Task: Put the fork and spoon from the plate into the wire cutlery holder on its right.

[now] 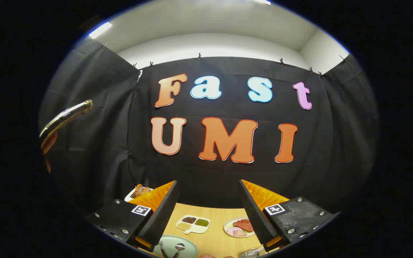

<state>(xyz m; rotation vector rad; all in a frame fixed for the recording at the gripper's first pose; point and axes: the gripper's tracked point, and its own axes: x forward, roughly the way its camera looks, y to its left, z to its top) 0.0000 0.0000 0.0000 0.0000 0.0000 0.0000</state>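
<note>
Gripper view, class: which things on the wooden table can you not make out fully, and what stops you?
- Wire cutlery holder: cut off; just its top rim shows, beside the right finger.
- Pale green round plate: its near part cut off, left side behind the left finger.
- Fork and spoon on it: handles cut off.
- White tray of bread: mostly behind the left finger.
- Tool: open, holding nothing.

Below the black, ridged fingers (pixel 163 211) with their orange backing sits a pale wood table (pixel 215 243). On it, a pale green plate (pixel 188 247) carries a silver fork (pixel 162 248) and spoon (pixel 179 247). Between the fingers, a white tray (pixel 193 224) holds brown, green and tan heaps beside a white dish (pixel 231 226) of red and pink.
</note>
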